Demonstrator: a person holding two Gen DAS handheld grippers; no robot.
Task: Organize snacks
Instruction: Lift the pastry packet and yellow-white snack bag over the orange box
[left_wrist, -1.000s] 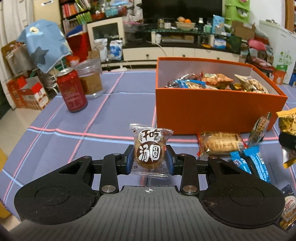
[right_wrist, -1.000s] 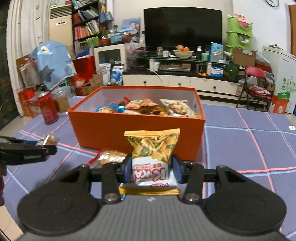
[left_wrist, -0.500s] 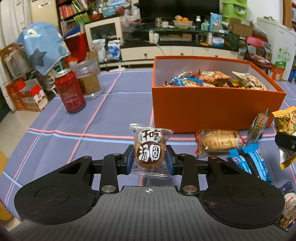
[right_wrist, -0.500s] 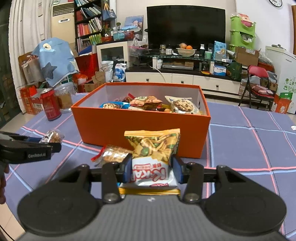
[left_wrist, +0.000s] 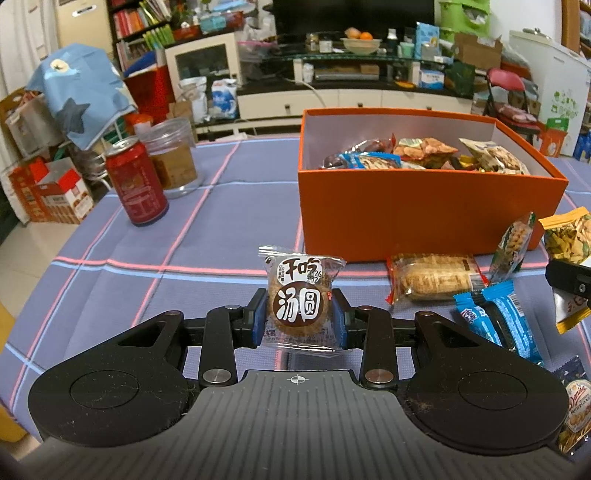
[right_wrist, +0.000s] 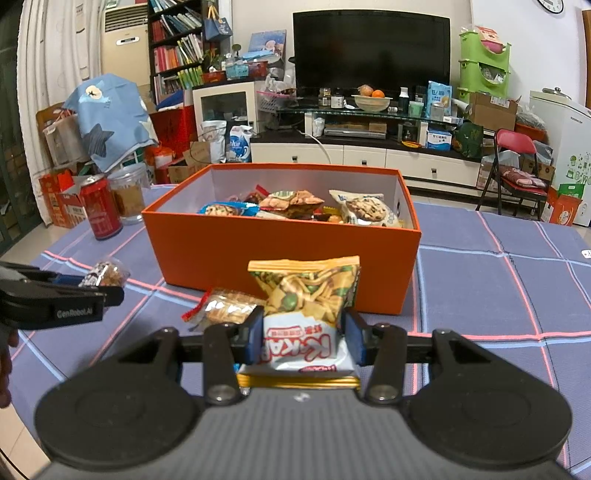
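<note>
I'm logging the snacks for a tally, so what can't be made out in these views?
- Lower layers in the orange box: hidden by its front wall, both views.
- Butter cookie pack: cut by the left wrist view's edge.
- Blue wafer packet: partly behind the left gripper's body.

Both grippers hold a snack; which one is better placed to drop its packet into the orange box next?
Probably right. The right gripper, shut on the yellow-and-white snack bag, faces the orange cardboard box squarely. The left gripper, holding the clear round-pastry packet, sits off the box's left corner.

"GenRobot.AI" on left claw (right_wrist: 107, 286) (side), "Danisa" on cookie packet (left_wrist: 576, 410)
</note>
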